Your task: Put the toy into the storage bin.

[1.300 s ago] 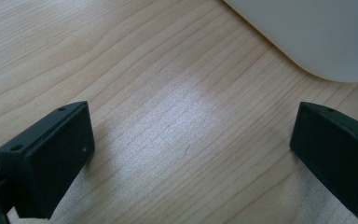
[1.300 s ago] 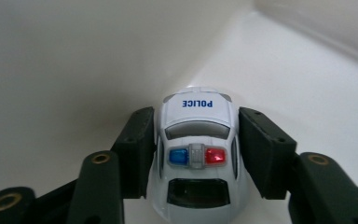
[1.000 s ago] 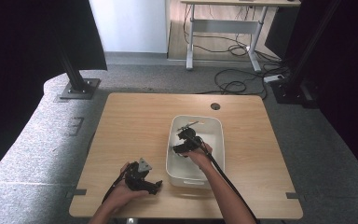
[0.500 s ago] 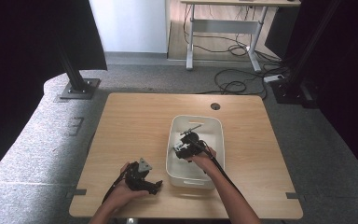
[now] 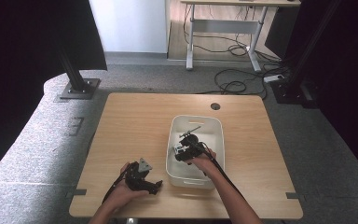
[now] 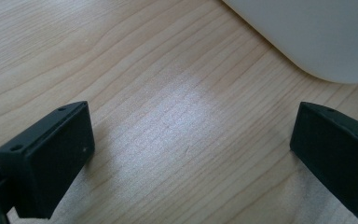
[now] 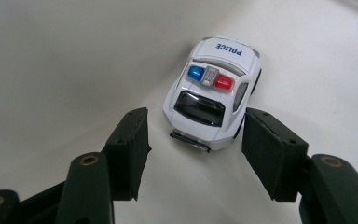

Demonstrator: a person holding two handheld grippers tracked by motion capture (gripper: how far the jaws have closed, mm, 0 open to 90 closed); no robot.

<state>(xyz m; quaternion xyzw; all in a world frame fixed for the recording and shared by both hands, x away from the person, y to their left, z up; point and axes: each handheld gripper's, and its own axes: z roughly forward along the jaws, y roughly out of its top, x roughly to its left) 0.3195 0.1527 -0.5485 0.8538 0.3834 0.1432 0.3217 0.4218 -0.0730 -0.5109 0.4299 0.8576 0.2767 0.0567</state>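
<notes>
1. My right gripper (image 7: 193, 135) reaches into the white bin (image 5: 212, 126); its jaws have just been closing around the toy police car (image 7: 213, 95), not yet gripping.
2. My left gripper (image 6: 193, 154) waits wide over the counter (image 6: 144, 70); lifting remains.

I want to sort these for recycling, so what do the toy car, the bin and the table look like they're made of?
Toy car: glossy white shell with sharp highlights and printed lettering, likely plastic, possibly painted metal.
Bin: smooth, matte white walls with rounded corners, probably moulded plastic.
Table: light wood grain with a faint sheen; solid wood or laminate, I can't tell which.
</notes>
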